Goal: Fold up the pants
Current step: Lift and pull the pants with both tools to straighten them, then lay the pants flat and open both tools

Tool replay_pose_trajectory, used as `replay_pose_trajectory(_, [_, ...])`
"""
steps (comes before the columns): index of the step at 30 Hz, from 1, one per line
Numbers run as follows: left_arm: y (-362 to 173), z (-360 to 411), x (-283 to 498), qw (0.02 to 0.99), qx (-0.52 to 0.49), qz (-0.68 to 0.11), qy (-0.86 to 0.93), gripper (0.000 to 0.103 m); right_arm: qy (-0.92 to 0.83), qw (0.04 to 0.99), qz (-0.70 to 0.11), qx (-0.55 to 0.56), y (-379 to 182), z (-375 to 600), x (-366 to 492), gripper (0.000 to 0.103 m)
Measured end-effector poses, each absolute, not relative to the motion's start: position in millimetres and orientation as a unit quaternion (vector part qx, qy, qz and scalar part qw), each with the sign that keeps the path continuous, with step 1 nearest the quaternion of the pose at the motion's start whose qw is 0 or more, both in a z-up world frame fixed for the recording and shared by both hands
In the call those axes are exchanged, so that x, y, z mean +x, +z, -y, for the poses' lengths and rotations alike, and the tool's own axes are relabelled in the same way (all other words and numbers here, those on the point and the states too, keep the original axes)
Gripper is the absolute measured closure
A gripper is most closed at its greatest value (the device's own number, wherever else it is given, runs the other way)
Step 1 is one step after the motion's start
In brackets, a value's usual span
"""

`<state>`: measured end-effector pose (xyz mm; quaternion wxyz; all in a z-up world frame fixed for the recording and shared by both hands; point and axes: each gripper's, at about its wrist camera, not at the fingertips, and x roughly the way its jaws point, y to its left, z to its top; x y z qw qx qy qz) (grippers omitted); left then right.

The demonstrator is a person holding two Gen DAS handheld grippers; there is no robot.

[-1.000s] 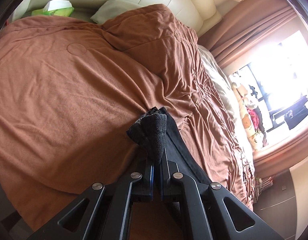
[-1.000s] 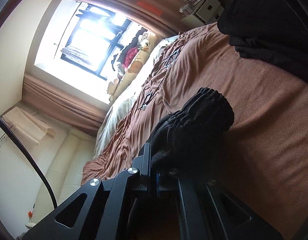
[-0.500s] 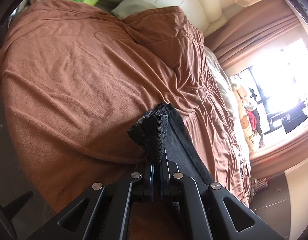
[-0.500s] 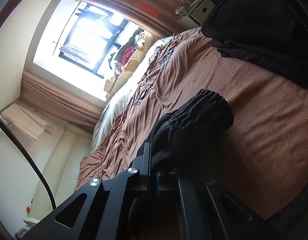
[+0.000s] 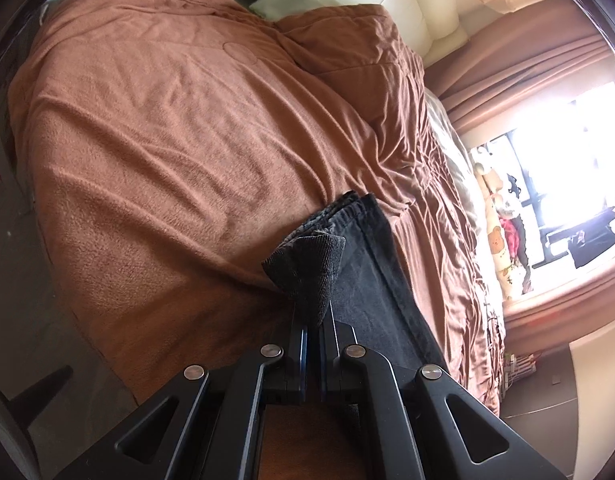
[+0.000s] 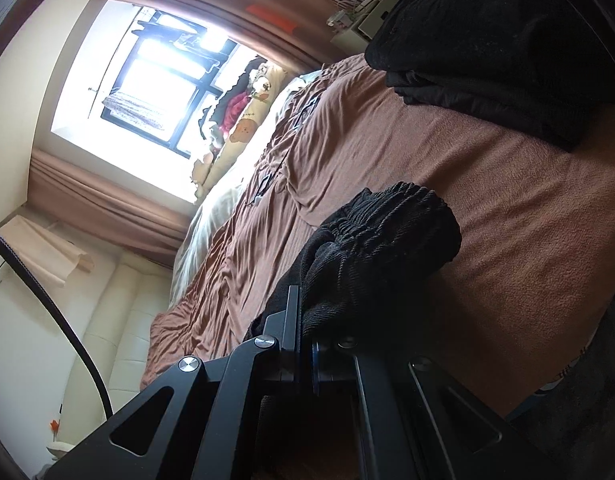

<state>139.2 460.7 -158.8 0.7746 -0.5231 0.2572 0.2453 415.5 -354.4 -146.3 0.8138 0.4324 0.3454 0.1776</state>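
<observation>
Your left gripper (image 5: 314,312) is pinched tight on a tuft of the black knit pants (image 5: 371,280), and your right gripper (image 6: 307,320) is clamped just as hard on their bunched ribbed waistband (image 6: 387,240). That makes two grippers on one garment. In the left wrist view the pants run as a flat dark strip from 12 o'clock of the jaws down toward 4 o'clock, lying on the rust-brown fleece bedspread (image 5: 179,152). In the right wrist view one stack of folded black clothes (image 6: 495,52) sits at 1 o'clock on the same spread, well apart from the waistband; how many pieces it holds is hard to count in the shadow. One bright window (image 6: 159,80) shows at 10 o'clock, with one patterned cream pillow (image 6: 243,128) just beside it.
</observation>
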Motion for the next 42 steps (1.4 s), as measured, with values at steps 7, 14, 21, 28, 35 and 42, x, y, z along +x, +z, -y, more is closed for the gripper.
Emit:
replay_pose_trajectory(7, [-189.6, -455.5, 130.8, 0.764, -0.525, -0.276, 0.255, 0.099, 0.148, 0.810, -0.385, 0.417, -159.1, 356.6, 418.0, 0.103])
replay_pose_trajectory(14, [-188.0, -450.4, 121.0, 0.765, -0.505, -0.295, 0.270, 0.094, 0.129, 0.805, -0.422, 0.397, -164.3, 356.1, 414.3, 0.102])
replay_pose_trajectory(21, [-150.1, -439.9, 110.4, 0.786, -0.437, -0.314, 0.304, 0.090, 0.119, 0.823, -0.436, 0.344, -133.1, 354.4, 398.0, 0.098])
replay_pose_trajectory(28, [-108.6, -417.2, 124.0, 0.819, -0.385, -0.310, 0.293, 0.043, 0.118, 0.863, -0.406, 0.277, -92.2, 346.1, 362.3, 0.097])
replay_pose_trajectory(35, [-82.2, -389.6, 161.3, 0.838, -0.354, -0.321, 0.262, 0.029, 0.156, 0.894, -0.368, 0.205, -50.5, 316.6, 338.1, 0.051])
replay_pose_trajectory(42, [-74.3, -378.9, 204.8, 0.839, -0.346, -0.339, 0.247, 0.029, 0.207, 0.899, -0.364, 0.132, -34.5, 274.4, 351.1, 0.051])
